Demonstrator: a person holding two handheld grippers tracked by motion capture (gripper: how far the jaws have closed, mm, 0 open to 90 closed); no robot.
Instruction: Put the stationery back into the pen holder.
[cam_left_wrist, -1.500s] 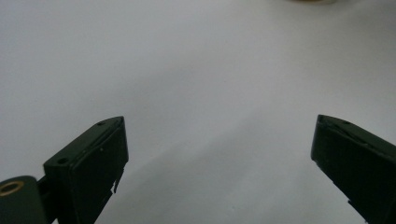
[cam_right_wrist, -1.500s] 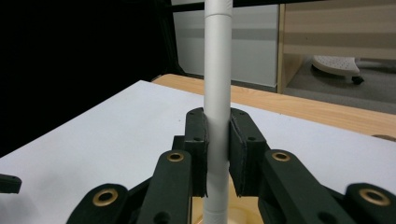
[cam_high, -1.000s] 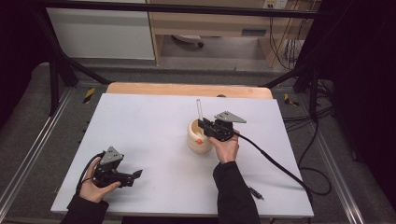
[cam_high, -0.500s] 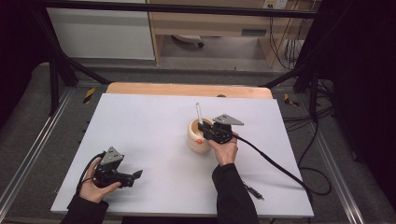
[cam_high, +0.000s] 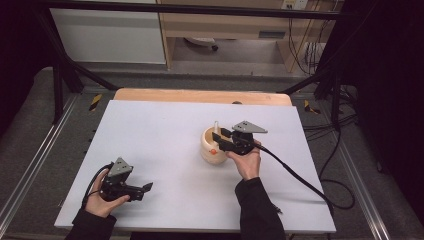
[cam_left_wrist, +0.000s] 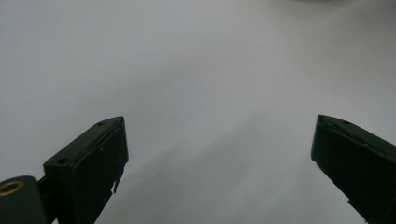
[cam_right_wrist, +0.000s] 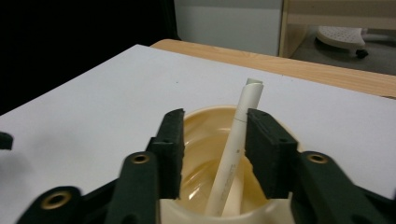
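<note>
A pen (cam_right_wrist: 236, 154) stands tilted in the cup (cam_high: 212, 146) mid-table (cam_high: 165, 130). The right gripper (cam_high: 222, 141) is just right of the cup; the left gripper (cam_high: 145, 189) lies near the front left corner.

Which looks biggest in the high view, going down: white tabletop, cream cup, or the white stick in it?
1. White tabletop
2. Cream cup
3. White stick, of which just the tip shows above the rim

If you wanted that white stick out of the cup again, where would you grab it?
Probably by its top end: the stick leans in the cup, only its upper part rising clear of the rim. Come from above, jaws either side, as the right gripper stands now, opened around it.
</note>
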